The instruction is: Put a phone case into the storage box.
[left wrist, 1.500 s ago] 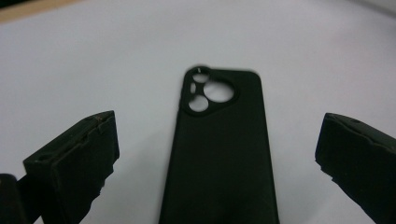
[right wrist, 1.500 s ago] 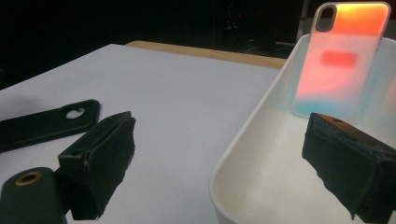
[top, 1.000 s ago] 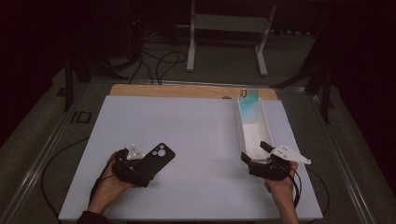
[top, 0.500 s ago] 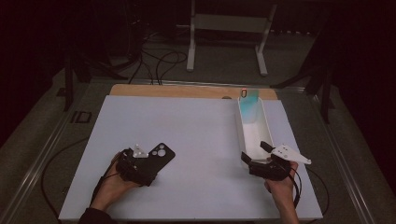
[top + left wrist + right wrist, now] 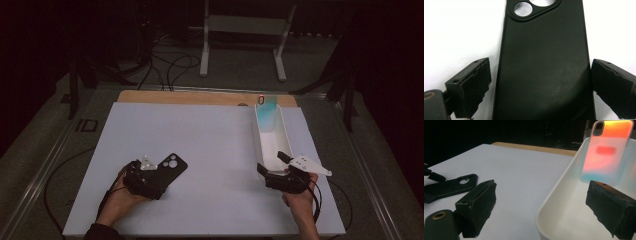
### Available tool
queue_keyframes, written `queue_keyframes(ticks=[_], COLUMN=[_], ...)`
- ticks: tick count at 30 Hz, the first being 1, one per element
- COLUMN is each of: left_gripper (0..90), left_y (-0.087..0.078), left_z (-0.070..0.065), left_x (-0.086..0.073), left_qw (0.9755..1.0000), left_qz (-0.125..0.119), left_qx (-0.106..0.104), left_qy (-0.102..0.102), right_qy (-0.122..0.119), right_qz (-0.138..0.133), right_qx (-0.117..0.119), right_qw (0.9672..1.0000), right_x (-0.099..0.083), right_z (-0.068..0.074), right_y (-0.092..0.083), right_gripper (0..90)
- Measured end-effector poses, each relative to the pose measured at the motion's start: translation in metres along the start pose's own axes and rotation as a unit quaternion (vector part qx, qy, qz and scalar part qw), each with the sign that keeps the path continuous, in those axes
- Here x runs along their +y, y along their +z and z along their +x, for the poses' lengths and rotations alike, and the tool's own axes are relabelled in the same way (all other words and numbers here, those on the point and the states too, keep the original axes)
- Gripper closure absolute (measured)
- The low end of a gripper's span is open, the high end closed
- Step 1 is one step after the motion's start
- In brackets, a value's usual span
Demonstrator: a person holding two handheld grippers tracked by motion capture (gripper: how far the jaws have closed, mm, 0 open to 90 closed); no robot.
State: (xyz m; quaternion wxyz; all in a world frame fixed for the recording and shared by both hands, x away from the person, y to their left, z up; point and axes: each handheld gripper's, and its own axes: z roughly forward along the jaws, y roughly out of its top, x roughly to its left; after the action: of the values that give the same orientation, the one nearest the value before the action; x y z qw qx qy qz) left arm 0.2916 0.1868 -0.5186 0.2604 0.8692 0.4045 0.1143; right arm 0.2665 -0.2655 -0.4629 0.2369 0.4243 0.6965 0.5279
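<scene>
The black phone case (image 5: 167,170) lies flat on the white worktop (image 5: 210,150), in its near-left part, with the camera cut-out at the far end, away from the person. The left tool (image 5: 540,87) is set over the near end of the case, so that the case runs lengthwise between the two jaws. In the left gripper view a sliver of white worktop shows between the left jaw and the case edge, and the right jaw stands just beside the opposite edge; the jaws have just been closing on the case but do not yet press it, so the left tool is released. The right tool (image 5: 272,167) is held in the person's right hand (image 5: 300,197) at the near end of the long white tray (image 5: 257,135), well apart from the black case. Its jaws stand wide on either side of the tray wall and grasp nothing. A translucent orange-and-blue phone case (image 5: 607,150) leans upright at the far end of the tray.
</scene>
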Motion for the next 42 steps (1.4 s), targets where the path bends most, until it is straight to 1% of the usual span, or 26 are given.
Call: queue_keyframes(ticks=[1,3,4,5,11,15,18,20,21,22,23,24,25,26,28,30,33,35,36,39,42], left_gripper=[6.6,11.0,11.0,12.8,15.3,16.3,16.8,16.9,16.9,17.0,17.0,17.0,17.0,17.0,16.8,16.8,16.7,16.6,16.6,16.5,16.4], left_y=[0.000,-0.002,-0.002,-0.002,-0.003,-0.004,-0.005,-0.005,-0.006,-0.006,-0.007,-0.008,-0.009,-0.011,-0.014,-0.018,-0.024,-0.028,-0.030,-0.036,-0.042], left_z=[0.000,-0.001,-0.002,-0.002,-0.001,-0.001,0.000,0.000,0.001,0.002,0.002,0.002,0.002,0.002,0.003,0.003,0.001,-0.001,-0.002,-0.005,-0.007], left_x=[0.000,0.000,0.000,-0.001,0.001,0.001,0.001,0.001,0.001,0.001,0.001,0.001,0.001,0.002,0.002,0.003,0.006,0.009,0.011,0.015,0.020], left_qw=[1.0000,1.0000,1.0000,1.0000,1.0000,1.0000,1.0000,0.9999,0.9998,0.9998,0.9998,0.9997,0.9996,0.9994,0.9989,0.9987,0.9980,0.9973,0.9967,0.9958,0.9946], left_qz=[0.000,-0.002,-0.003,-0.003,-0.001,-0.004,-0.006,-0.008,-0.011,-0.012,-0.014,-0.019,-0.021,-0.028,-0.037,-0.044,-0.058,-0.069,-0.076,-0.089,-0.103], left_qx=[0.000,-0.001,-0.001,-0.002,-0.001,0.000,0.001,-0.001,-0.002,-0.007,-0.005,-0.003,-0.006,-0.004,-0.008,-0.009,-0.010,-0.010,-0.010,-0.008,-0.007], left_qy=[0.000,0.002,0.003,0.004,0.000,-0.004,-0.006,-0.009,-0.014,-0.016,-0.015,-0.018,-0.019,-0.020,-0.026,-0.026,-0.025,-0.024,-0.024,-0.019,-0.014], right_qy=[-0.002,-0.003,-0.003,-0.003,0.002,0.005,0.003,0.005,0.005,0.006,0.006,0.004,0.004,0.008,0.007,0.007,0.004,0.009,0.013,0.014,0.011], right_qz=[0.000,0.000,0.000,-0.001,-0.004,-0.006,-0.007,-0.007,-0.008,-0.008,-0.008,-0.008,-0.009,-0.008,-0.006,-0.004,0.003,0.009,0.012,0.027,0.034], right_qx=[0.000,0.001,0.002,0.003,0.009,0.016,0.017,0.018,0.018,0.019,0.020,0.020,0.021,0.023,0.025,0.028,0.038,0.052,0.055,0.068,0.068], right_qw=[1.0000,1.0000,1.0000,1.0000,0.9999,0.9998,0.9998,0.9998,0.9998,0.9998,0.9998,0.9998,0.9997,0.9997,0.9997,0.9996,0.9993,0.9985,0.9983,0.9972,0.9971], right_x=[0.000,0.001,0.001,0.001,0.002,0.005,0.006,0.006,0.006,0.006,0.007,0.007,0.007,0.007,0.008,0.010,0.015,0.019,0.020,0.024,0.026], right_z=[0.001,0.001,0.001,0.002,0.003,0.004,0.005,0.006,0.006,0.006,0.006,0.006,0.006,0.006,0.007,0.008,0.009,0.010,0.010,0.012,0.015], right_y=[0.000,0.000,0.000,0.000,0.000,-0.001,-0.001,-0.001,-0.001,-0.001,-0.001,-0.001,0.000,0.000,0.001,0.002,0.004,0.006,0.007,0.014,0.019], right_gripper=[9.2,9.2,9.2,9.2,9.2,9.2,9.2,9.2,9.2,9.2,9.2,9.2,9.2,9.2,9.2,9.2,9.1,9.1,9.1,9.0,9.0])
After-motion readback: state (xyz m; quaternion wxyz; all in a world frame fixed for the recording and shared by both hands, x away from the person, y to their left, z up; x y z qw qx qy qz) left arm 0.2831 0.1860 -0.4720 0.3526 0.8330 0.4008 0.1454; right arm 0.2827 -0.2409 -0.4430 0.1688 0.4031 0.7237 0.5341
